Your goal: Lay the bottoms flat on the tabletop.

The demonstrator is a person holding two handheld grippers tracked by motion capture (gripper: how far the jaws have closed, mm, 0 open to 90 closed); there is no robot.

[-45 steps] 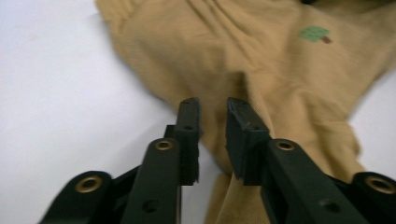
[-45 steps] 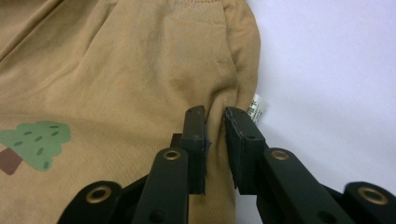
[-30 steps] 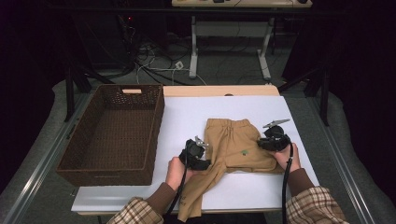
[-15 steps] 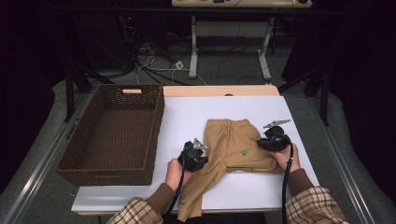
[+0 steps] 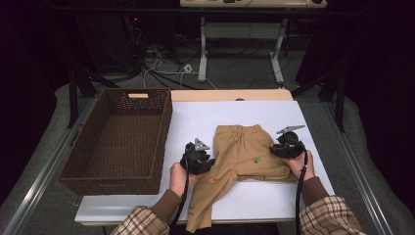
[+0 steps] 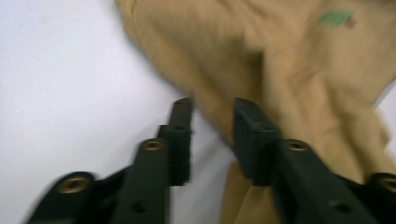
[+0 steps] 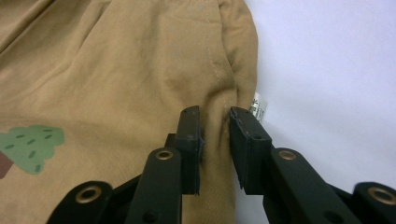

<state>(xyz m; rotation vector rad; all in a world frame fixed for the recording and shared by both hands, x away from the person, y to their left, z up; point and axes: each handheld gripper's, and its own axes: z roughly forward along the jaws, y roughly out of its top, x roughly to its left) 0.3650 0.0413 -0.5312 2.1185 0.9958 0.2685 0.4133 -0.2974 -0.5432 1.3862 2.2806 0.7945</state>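
Tan trousers (image 5: 244, 156) lie flat on the white table (image 5: 195, 117), one leg hanging over the near edge. A green tree patch (image 7: 30, 147) marks the cloth. My left gripper (image 5: 208, 162) is at the trousers' left edge. In the left gripper view its jaws (image 6: 212, 109) have just been opening and stand apart, with the edge of the trousers (image 6: 303, 70) running between them unpinched. My right gripper (image 5: 275, 149) is at the right hip. In the right gripper view it (image 7: 215, 114) is shut on a raised fold of the side seam, its jaws having just eased slightly.
A dark wicker basket (image 5: 166, 127) stands on the table's left side, close to my left hand. A small white label (image 7: 257, 106) sticks out at the trousers' (image 7: 116, 70) right edge. Bare white table lies behind and right of the trousers.
My left gripper has shifted and turned slightly at the trousers' left edge. The right gripper and the trousers have stayed in place.
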